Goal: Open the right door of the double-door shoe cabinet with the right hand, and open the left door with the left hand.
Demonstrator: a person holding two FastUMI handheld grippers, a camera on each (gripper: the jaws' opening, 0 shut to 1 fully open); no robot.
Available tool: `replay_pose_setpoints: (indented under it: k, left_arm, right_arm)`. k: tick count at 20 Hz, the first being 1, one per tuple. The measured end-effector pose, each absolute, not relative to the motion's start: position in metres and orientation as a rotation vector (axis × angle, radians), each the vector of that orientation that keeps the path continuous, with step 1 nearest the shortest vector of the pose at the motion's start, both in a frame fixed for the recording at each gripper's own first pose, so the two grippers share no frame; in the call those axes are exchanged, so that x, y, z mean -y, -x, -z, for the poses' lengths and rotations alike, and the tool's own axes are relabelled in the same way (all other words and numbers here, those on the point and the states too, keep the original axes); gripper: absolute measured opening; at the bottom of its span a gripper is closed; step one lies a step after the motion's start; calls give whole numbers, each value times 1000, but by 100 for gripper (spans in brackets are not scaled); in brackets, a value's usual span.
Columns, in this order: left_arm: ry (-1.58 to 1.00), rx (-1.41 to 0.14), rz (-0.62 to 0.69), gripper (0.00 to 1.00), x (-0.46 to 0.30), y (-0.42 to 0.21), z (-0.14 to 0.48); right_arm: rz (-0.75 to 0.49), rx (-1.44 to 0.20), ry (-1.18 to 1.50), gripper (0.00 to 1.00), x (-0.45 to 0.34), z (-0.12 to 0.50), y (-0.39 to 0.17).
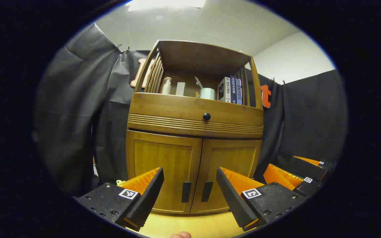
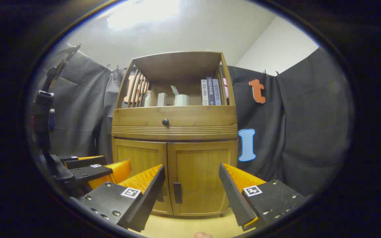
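In the left gripper view the left claw (image 1: pixel 189 185) is spread wide and holds nothing; its fingers (image 1: pixel 144 190) touch no part of the cabinet (image 1: pixel 195 129). The cabinet stands ahead of it, apart, on a pale wooden floor (image 1: pixel 190 224). Both doors are shut. The left door (image 1: pixel 162 172) and right door (image 1: pixel 232 172) meet at a seam that falls between the fingers, with the left handle (image 1: pixel 186 191) and right handle (image 1: pixel 207 191) side by side just either side of it. The claw is level and points straight at the doors from low down. A fingertip (image 1: pixel 180 235) of the hand holding it shows at the bottom edge.

In the right gripper view the right claw (image 2: pixel 190 186) is likewise wide open and empty, clear of the cabinet. The right door and its handle (image 2: pixel 177 192) sit between its fingers; the left door is partly hidden behind the near finger (image 2: pixel 144 195). It too aims level at the doors from low down.

The other claw shows off to the side in each view, just beside the first and also open.

Above the doors is a drawer with a round knob (image 1: pixel 206 116), and above that an open shelf with books (image 1: pixel 231 90), a bottle (image 1: pixel 167 86) and a cup (image 1: pixel 207 93).
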State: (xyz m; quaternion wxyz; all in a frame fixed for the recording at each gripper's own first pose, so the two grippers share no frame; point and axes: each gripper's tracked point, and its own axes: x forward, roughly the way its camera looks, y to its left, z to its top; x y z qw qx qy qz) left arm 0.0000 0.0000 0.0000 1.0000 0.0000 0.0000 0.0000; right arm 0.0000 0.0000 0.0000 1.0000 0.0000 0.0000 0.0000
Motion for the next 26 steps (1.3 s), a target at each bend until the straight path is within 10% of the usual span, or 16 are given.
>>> replay_pose_setpoints:
  k: [26]
  left_arm:
    - [-92,46,-135,97,-58,1,-17]
  right_arm:
    - [-64,-131,-18,94,-31,65,-58]
